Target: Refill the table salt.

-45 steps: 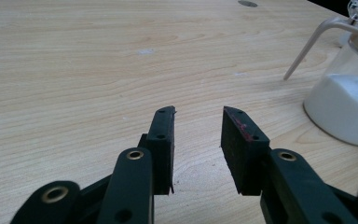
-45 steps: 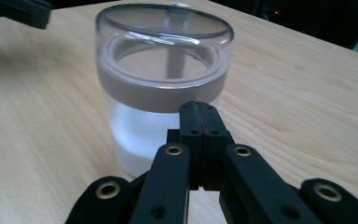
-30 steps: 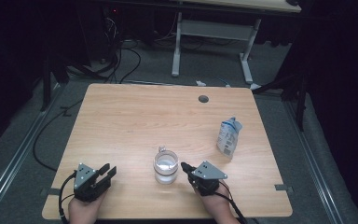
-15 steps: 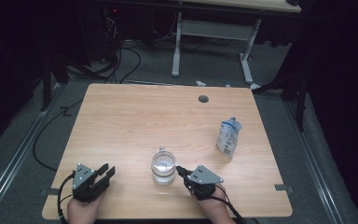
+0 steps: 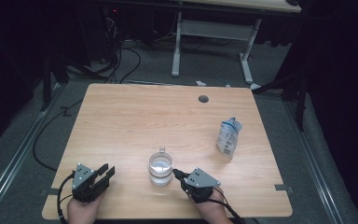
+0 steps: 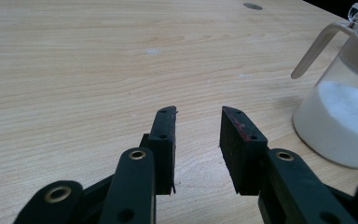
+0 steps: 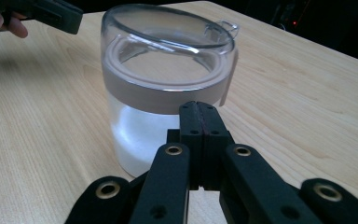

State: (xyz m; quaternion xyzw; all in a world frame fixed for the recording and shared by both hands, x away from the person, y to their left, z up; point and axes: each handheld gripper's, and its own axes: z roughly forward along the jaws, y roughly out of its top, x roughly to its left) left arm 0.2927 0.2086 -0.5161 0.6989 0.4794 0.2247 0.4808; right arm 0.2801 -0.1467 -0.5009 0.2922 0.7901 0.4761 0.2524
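right gripper [image 7: 200,109]: jaws pressed together, empty, just beside jar [image 5: 161,166] | left gripper [image 6: 198,128]: part open, empty, on counter [image 5: 135,116]

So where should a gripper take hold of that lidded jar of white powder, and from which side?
Probably the jar by its beige collar just under the clear lid, jaws opened wide and coming in level from the right gripper's side. The jar stands upright, and its thin handle juts out away from that side.
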